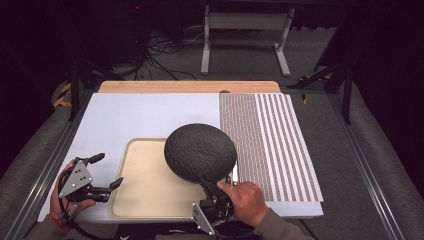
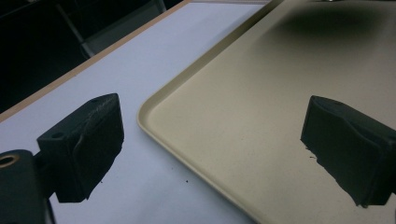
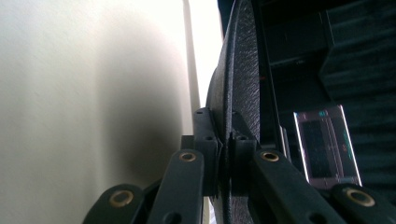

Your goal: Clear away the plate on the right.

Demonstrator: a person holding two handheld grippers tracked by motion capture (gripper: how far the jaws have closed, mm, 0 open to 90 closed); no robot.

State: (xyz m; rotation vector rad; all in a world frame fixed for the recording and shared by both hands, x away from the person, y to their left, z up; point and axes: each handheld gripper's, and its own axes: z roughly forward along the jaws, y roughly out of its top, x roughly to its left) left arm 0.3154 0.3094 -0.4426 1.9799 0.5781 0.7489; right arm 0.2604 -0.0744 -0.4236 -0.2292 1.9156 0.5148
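Nowhere any readable writing. Right gripper (image 1: 218, 186) clamped on the near rim of a round black textured plate (image 1: 200, 151), held above the beige plastic tray's (image 1: 145, 190) right half. Left gripper (image 1: 107, 171) spread wide, empty, straddling the tray's left edge; bare white tabletop (image 1: 150, 112) beyond.

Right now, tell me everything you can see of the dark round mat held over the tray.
The round mat is black-grey, thin and disc-shaped, with a ribbed woven-looking texture, like a placemat. The right tongs are shut on its near edge, one pad on each face. In the high view it hangs above the beige tray, over its far right corner, casting a shadow on it. The right gripper view shows it edge-on, flat and fairly stiff. Nothing else touches it.
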